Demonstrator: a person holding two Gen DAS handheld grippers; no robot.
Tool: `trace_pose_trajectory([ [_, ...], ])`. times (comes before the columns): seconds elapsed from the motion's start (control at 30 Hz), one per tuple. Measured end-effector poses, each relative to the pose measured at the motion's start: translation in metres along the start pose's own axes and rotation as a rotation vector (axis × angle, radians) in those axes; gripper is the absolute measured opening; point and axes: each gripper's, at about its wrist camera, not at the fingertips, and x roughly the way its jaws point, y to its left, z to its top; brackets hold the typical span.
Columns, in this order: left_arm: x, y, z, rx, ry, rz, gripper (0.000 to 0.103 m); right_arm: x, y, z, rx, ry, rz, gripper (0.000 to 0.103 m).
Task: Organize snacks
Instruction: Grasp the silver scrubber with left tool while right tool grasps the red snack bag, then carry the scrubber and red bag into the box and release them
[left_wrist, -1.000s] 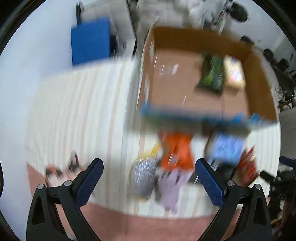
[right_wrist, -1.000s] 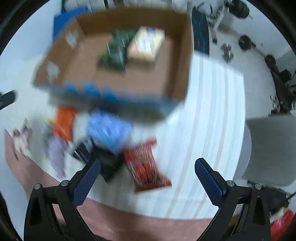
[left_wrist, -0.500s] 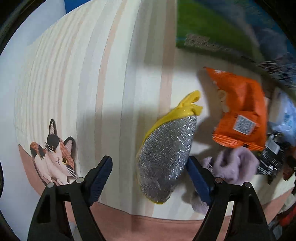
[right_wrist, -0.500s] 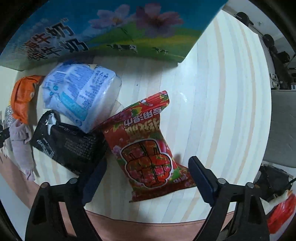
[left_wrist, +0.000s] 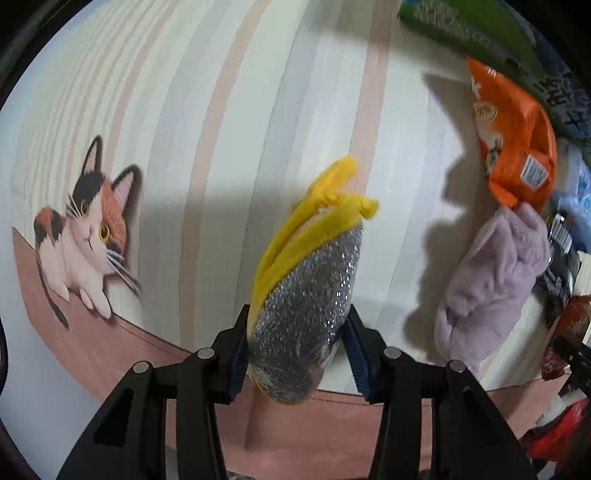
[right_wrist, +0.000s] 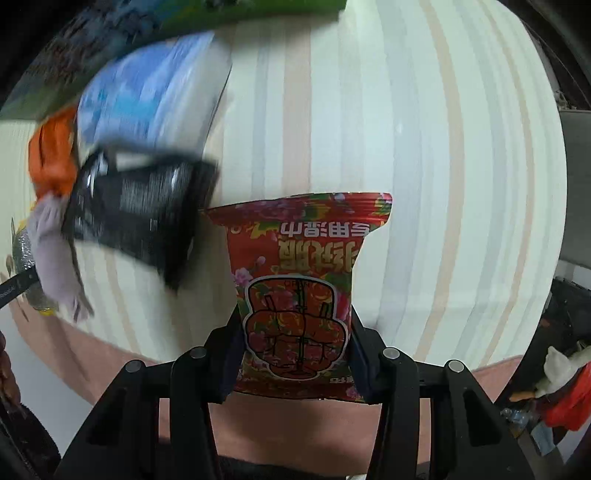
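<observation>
Left gripper (left_wrist: 295, 356) pinching a glittery silver pad with floppy yellow felt edging (left_wrist: 308, 291), over the striped mat (left_wrist: 229, 122). Right gripper (right_wrist: 295, 354) clamped on a glossy, crinkled red snack packet (right_wrist: 295, 291). Nearby: fuzzy lilac cloth (left_wrist: 491, 291), shiny orange pouch (left_wrist: 517, 136), black packet (right_wrist: 136, 206).

Bare striped worktop (left_wrist: 207, 122) lies open left of the yellow-and-silver glitter mitt (left_wrist: 306, 288). To its right crowd a fuzzy lilac cloth (left_wrist: 491, 280) and an orange snack bag (left_wrist: 513, 136). A black packet (right_wrist: 136, 206) lies just beside the red snack bag (right_wrist: 295, 295); the stripes right of it are clear.
</observation>
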Motion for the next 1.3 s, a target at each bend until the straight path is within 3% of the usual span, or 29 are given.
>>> trace_pose_trajectory([
  [0.1, 0.002, 0.001, -0.005, -0.007, -0.002, -0.002, 0.045, 0.001, 0.006, -0.007, 0.001, -0.045, -0.051, 0.068],
  [0.2, -0.008, -0.003, 0.002, -0.003, -0.005, 0.000, 0.043, 0.005, 0.014, -0.005, 0.002, -0.081, -0.095, 0.068],
  [0.27, -0.011, 0.001, 0.001, 0.002, -0.010, 0.007, 0.042, 0.005, 0.019, -0.003, 0.022, -0.090, -0.074, 0.065],
  [0.33, -0.015, -0.002, 0.002, 0.003, -0.018, 0.011, 0.041, 0.010, 0.021, 0.000, 0.022, -0.091, -0.069, 0.050],
  [0.47, -0.034, -0.010, -0.002, 0.017, -0.036, -0.001, 0.041, 0.005, 0.021, -0.007, 0.023, -0.074, -0.020, 0.048],
  [0.6, -0.087, -0.021, -0.027, 0.032, -0.099, -0.085, 0.041, -0.018, 0.030, -0.029, 0.012, -0.104, 0.057, 0.047],
  [0.77, -0.179, -0.053, -0.033, 0.102, -0.237, -0.216, 0.041, -0.101, 0.048, -0.041, -0.043, -0.213, 0.196, 0.047],
  [0.87, -0.232, -0.079, -0.006, 0.158, -0.304, -0.282, 0.041, -0.151, 0.057, -0.013, -0.072, -0.274, 0.253, 0.047],
  [0.93, -0.256, -0.094, 0.017, 0.197, -0.345, -0.278, 0.041, -0.186, 0.057, 0.009, -0.073, -0.305, 0.283, 0.047],
  [1.0, -0.273, -0.109, 0.051, 0.222, -0.373, -0.255, 0.041, -0.213, 0.059, 0.041, -0.065, -0.335, 0.259, 0.047],
  [1.17, -0.275, -0.135, 0.143, 0.232, -0.308, -0.208, 0.041, -0.223, 0.055, 0.124, 0.002, -0.297, 0.189, 0.047],
  [1.3, -0.245, -0.151, 0.211, 0.238, -0.210, -0.135, 0.041, -0.196, 0.035, 0.188, 0.052, -0.201, 0.132, 0.047],
])
